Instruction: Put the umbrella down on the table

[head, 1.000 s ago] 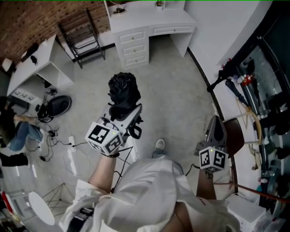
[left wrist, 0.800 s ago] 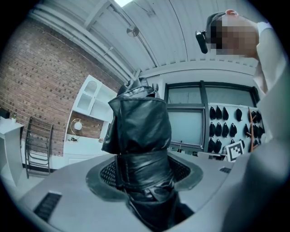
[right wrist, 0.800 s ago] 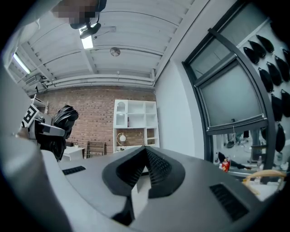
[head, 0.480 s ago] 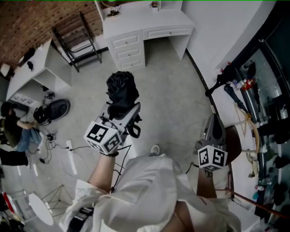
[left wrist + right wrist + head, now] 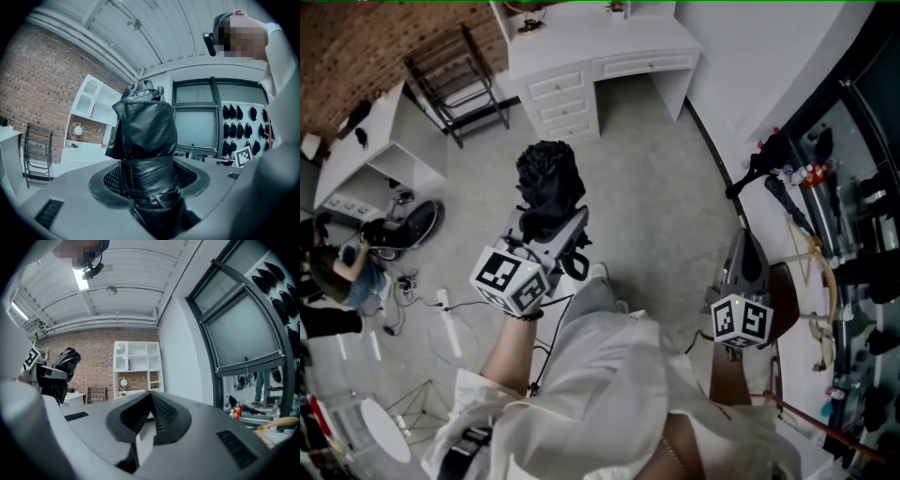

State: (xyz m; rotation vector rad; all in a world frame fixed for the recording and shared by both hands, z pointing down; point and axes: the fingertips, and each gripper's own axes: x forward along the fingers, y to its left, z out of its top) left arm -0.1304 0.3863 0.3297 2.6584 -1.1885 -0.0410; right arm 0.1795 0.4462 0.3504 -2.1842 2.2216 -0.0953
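The person has stepped nearer the far desk (image 5: 581, 42), left gripper (image 5: 553, 223) still clamped round the folded umbrella (image 5: 547, 178) in mid-air, right gripper (image 5: 744, 261) closed and empty, so setting down remains.

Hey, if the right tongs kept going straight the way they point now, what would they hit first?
The right tongs face open space. The first thing is probably the white shelf unit at the brick wall, though depth is unclear.

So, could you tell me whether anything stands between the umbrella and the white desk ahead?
Nothing visible does: only bare floor lies between the umbrella, clamped in the left gripper, and the white desk.
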